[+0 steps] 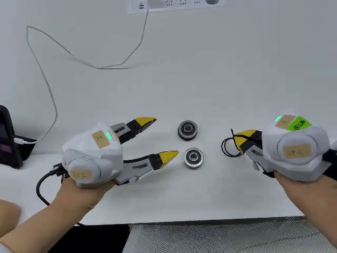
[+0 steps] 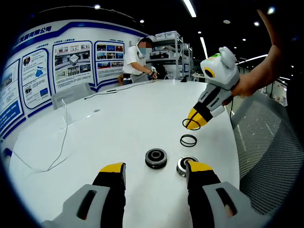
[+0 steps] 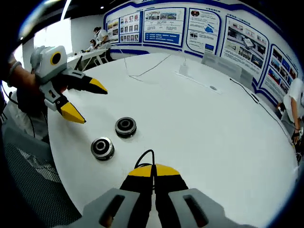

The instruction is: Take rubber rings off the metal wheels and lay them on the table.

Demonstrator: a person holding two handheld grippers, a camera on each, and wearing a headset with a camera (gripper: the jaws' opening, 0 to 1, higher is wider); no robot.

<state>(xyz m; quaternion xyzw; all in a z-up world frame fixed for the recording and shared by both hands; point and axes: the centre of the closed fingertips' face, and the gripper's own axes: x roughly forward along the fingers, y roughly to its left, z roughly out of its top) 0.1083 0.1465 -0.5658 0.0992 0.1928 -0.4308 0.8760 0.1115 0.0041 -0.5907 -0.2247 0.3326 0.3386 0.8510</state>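
Observation:
Two metal wheels lie side by side mid-table. The far wheel [image 1: 187, 129] [image 2: 156, 157] [image 3: 126, 127] looks dark around its rim. The near wheel [image 1: 194, 157] [image 2: 185, 165] [image 3: 102, 147] shows a silver rim. My left gripper [image 1: 157, 139] [image 2: 156, 168] is open just left of the wheels, with nothing between its jaws. To the right of the wheels, my right gripper [image 1: 245, 138] [image 3: 153, 167] is shut on a thin black rubber ring [image 3: 145, 152] [image 2: 184, 124], held a little above the table. A second rubber ring [image 2: 188, 145] lies flat on the table below it.
A grey cable [image 1: 47, 84] runs from a power strip [image 1: 174, 4] at the back to a black device [image 1: 8, 137] at the far left. The table's front edge [image 1: 210, 220] is near my hands. A person works at a distant bench [image 2: 137, 61].

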